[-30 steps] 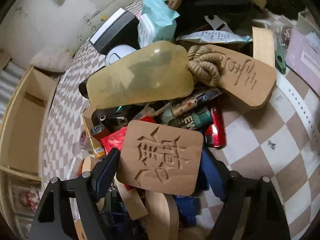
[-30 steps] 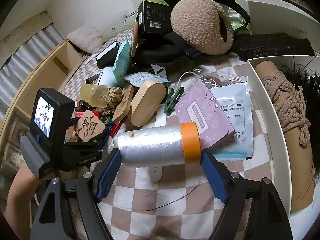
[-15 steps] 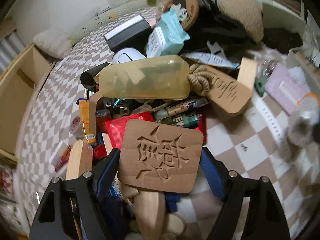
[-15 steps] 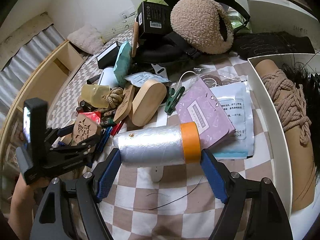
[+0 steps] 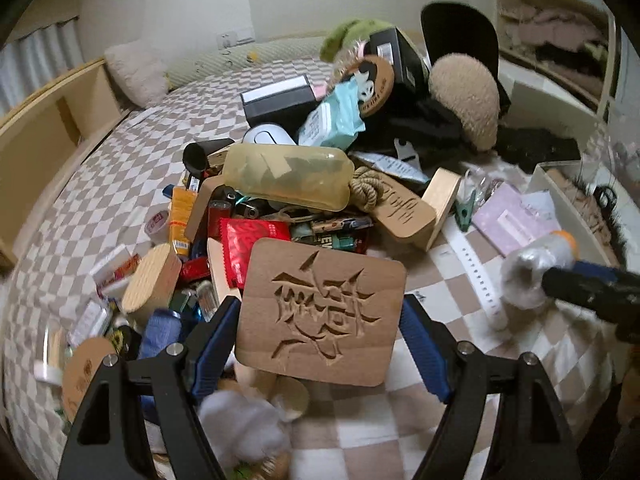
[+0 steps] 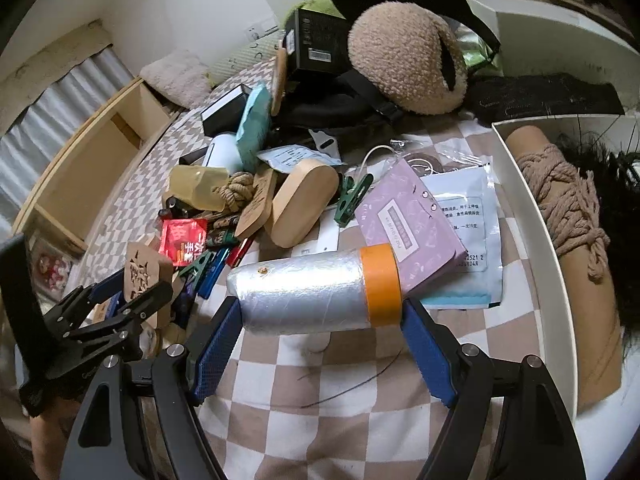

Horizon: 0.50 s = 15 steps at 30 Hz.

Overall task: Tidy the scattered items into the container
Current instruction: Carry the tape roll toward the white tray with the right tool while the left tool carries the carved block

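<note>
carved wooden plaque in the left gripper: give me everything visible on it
The carved wooden plaque is a flat, light-brown rectangular slab with rounded corners, looking like wood or fibreboard, with one large stylised character cut deep into its face. It sits face-up, slightly tilted, between the left gripper's blue-padded fingers, gripped by its side edges and lifted above the clutter on the checkered cloth. The right wrist view shows it edge-on in the same grip.

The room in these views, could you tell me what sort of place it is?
Most likely a bedroom: the clutter lies on a checkered bedsheet, with a pillow by the wall and a wooden bedside shelf alongside.
</note>
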Motion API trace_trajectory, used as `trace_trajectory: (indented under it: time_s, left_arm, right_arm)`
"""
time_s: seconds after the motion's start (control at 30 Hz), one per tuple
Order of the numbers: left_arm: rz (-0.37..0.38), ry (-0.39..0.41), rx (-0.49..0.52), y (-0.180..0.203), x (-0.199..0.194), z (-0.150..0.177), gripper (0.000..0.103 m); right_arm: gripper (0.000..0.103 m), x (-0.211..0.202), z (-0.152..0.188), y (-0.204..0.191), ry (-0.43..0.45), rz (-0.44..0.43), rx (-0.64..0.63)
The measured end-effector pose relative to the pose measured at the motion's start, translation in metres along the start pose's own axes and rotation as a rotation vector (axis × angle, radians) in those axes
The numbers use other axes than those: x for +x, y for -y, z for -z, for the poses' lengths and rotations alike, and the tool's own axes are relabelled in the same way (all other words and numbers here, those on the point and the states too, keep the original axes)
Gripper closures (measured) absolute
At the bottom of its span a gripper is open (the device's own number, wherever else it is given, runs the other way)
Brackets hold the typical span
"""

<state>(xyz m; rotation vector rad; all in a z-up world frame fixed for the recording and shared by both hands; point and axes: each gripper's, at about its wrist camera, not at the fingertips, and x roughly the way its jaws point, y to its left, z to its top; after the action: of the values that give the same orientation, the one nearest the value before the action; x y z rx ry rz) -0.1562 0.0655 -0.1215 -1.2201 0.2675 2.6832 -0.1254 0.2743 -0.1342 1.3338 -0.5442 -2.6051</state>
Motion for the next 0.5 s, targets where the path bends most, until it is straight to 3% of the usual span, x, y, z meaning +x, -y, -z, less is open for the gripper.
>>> trace_trajectory:
  time_s: [0.5]
  left_arm:
    - [0.079, 0.026, -0.130, 0.019, -0.027, 0.037, 0.024]
  right_arm:
    - [0.022, -0.022, 0.029, -0.003, 0.026, 0.026, 0.010]
